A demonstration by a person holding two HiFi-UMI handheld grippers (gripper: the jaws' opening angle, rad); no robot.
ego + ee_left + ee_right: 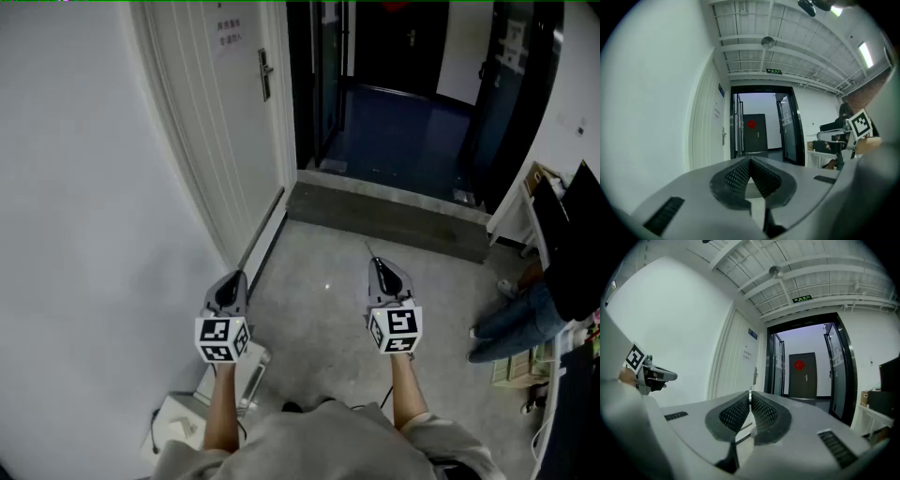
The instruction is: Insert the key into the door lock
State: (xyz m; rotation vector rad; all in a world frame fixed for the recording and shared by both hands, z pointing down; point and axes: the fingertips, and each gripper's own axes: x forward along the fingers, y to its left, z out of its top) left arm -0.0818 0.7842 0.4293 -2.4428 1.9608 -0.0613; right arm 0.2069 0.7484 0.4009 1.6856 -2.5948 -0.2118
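The key (749, 394) is a thin silvery blade pinched on edge between the jaw tips of the right gripper (377, 266), poking level and forward past them. The door lock (265, 73), a dark metal plate with a lever handle, sits on the white door (220, 122) ahead and to that gripper's left, well apart from the key.

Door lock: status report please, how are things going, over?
Left gripper shut, empty. Right gripper shut on key. Door lock well ahead, untouched. No obstacle seen between.
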